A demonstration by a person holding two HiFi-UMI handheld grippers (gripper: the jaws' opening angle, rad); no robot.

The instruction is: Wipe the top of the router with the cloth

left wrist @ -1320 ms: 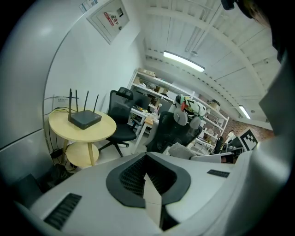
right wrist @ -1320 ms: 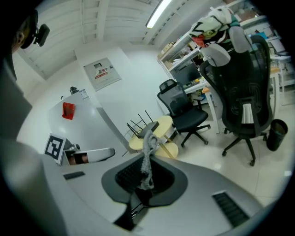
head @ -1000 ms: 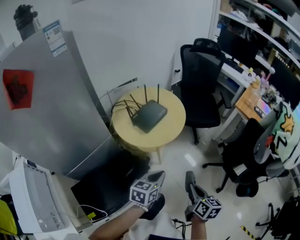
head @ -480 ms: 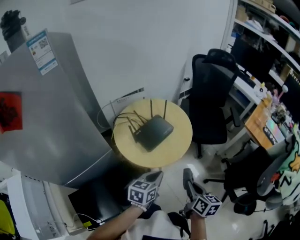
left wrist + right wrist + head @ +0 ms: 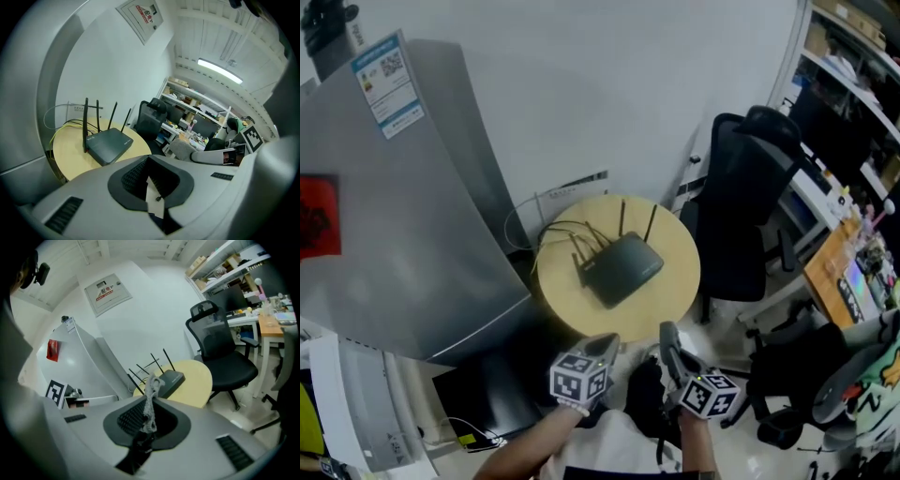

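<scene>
We have our right gripper (image 5: 150, 401) with fingers pinching the cloth (image 5: 150, 389), left gripper (image 5: 151, 180) with fingers closed together, and the router (image 5: 622, 269) ahead on the counter (image 5: 673, 292).

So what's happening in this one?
A person stands by a round yellow table with a two-jaw gripper in each hand. The right gripper is shut on a grey cloth; the left gripper is shut and empty. Both hang short of the table, so the black router, antennas up, is not yet wiped.
</scene>
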